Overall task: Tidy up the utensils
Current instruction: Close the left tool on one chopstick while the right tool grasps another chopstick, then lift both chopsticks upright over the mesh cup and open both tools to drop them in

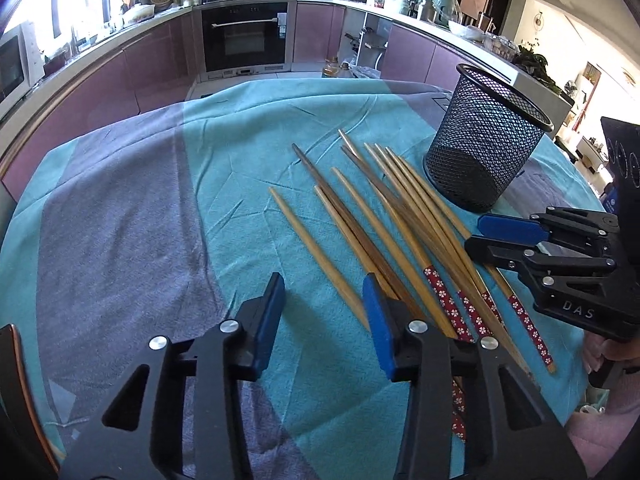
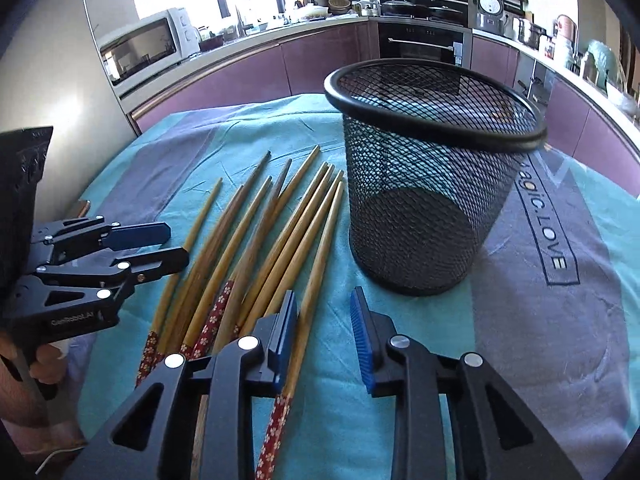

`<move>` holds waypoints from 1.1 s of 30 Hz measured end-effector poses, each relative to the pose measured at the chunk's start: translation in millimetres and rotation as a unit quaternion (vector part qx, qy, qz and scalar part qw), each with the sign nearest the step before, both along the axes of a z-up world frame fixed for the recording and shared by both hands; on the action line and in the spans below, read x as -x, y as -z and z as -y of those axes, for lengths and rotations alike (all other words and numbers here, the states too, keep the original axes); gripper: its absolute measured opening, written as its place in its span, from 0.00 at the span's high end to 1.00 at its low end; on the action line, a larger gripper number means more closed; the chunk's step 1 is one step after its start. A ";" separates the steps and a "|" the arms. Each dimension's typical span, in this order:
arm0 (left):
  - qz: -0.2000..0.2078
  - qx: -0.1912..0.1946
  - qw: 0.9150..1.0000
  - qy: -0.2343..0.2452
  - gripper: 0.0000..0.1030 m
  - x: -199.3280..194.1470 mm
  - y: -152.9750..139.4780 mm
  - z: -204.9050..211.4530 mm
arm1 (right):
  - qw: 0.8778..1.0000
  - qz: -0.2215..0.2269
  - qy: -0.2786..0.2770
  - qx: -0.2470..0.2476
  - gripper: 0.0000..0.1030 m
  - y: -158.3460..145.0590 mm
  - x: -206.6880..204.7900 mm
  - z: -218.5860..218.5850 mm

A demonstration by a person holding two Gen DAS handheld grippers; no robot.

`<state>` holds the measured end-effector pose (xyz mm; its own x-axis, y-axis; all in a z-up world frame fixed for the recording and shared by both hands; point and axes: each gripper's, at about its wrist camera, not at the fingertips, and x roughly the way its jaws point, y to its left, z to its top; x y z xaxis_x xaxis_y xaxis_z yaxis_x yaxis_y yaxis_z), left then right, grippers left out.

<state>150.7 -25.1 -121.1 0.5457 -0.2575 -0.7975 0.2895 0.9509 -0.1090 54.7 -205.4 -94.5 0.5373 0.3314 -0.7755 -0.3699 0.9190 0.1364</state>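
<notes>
Left wrist view: teal-and-grey cloth (image 1: 132, 216), purple kitchen cabinets behind, bamboo chopsticks (image 1: 384, 220) fanned beside the upright mesh cup (image 1: 480, 140), my left gripper (image 1: 324, 316) part-open, empty; right wrist view: my right gripper (image 2: 326, 332) narrow, gripping nothing, one chopstick at its left pad.

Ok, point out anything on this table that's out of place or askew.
The chopsticks lie loose and fanned on the cloth, some crossing, beside the empty upright mesh holder. Nothing looks spilled or damaged.
</notes>
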 end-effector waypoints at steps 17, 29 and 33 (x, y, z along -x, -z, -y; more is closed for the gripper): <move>0.018 0.045 0.999 -0.015 0.93 8.0 -31.0 0.8 | 0.996 0.032 -0.009 -0.082 0.94 -30.6 13.0 20.8; 0.127 0.115 0.983 0.058 0.93 47.8 -139.6 10.2 | 0.980 0.128 -0.010 -0.154 0.94 -98.8 33.9 62.7; 0.157 0.143 0.974 0.072 0.93 54.8 -174.1 11.1 | 0.974 0.155 -0.009 -0.167 0.94 -120.0 33.9 74.0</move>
